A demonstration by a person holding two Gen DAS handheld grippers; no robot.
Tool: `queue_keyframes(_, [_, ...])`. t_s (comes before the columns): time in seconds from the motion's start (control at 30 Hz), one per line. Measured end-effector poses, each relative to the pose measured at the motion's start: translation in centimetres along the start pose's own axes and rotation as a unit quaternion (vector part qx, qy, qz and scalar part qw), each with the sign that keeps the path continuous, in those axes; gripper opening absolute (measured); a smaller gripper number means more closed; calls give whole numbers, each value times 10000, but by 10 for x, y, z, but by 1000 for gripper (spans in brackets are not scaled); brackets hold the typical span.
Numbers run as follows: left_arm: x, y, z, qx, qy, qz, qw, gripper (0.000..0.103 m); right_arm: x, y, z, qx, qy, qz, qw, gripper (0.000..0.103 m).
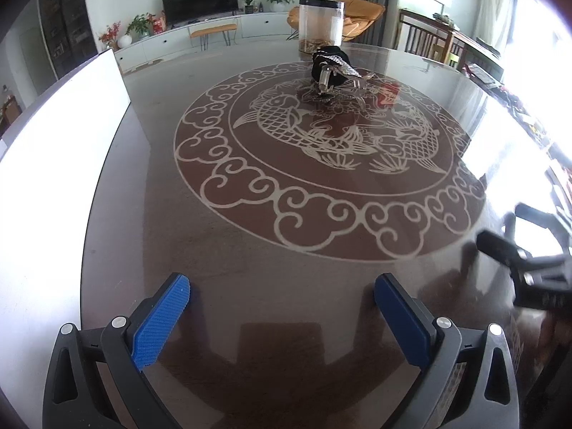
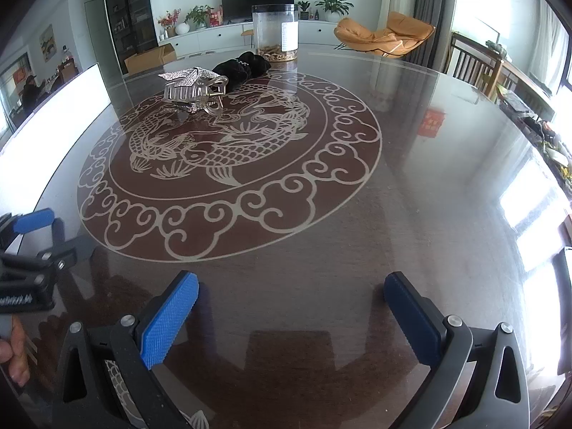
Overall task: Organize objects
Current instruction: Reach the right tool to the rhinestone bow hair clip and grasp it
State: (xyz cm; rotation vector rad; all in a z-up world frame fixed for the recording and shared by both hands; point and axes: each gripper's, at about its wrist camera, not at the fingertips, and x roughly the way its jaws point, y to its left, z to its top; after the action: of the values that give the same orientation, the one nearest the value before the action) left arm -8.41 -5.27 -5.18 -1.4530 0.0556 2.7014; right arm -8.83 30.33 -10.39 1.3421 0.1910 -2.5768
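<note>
A clear hair claw clip with a silver rhinestone bow lies on the round glass table, far from both grippers; it also shows in the left wrist view. A black cloth pouch lies just behind it, also seen in the left wrist view. A clear plastic jar stands behind them at the far edge, also visible in the left wrist view. My left gripper is open and empty above the near table. My right gripper is open and empty too.
A fish and cloud pattern fills the table's middle. A white board borders the table's left side. The right gripper shows at the right edge of the left wrist view. Wooden chairs stand beyond the far right rim.
</note>
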Motion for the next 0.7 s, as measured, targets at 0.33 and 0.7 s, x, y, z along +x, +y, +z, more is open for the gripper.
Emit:
queue_keyframes(0.33, [0,-1,-4,-84,-60,69,9999,103,42,47,120,-81,-363,940,9949,103])
queue_keyframes(0.7, [-1,-1,-4,-90,-63,75,9999,103,93,34,158,168,66,1113,9936,66])
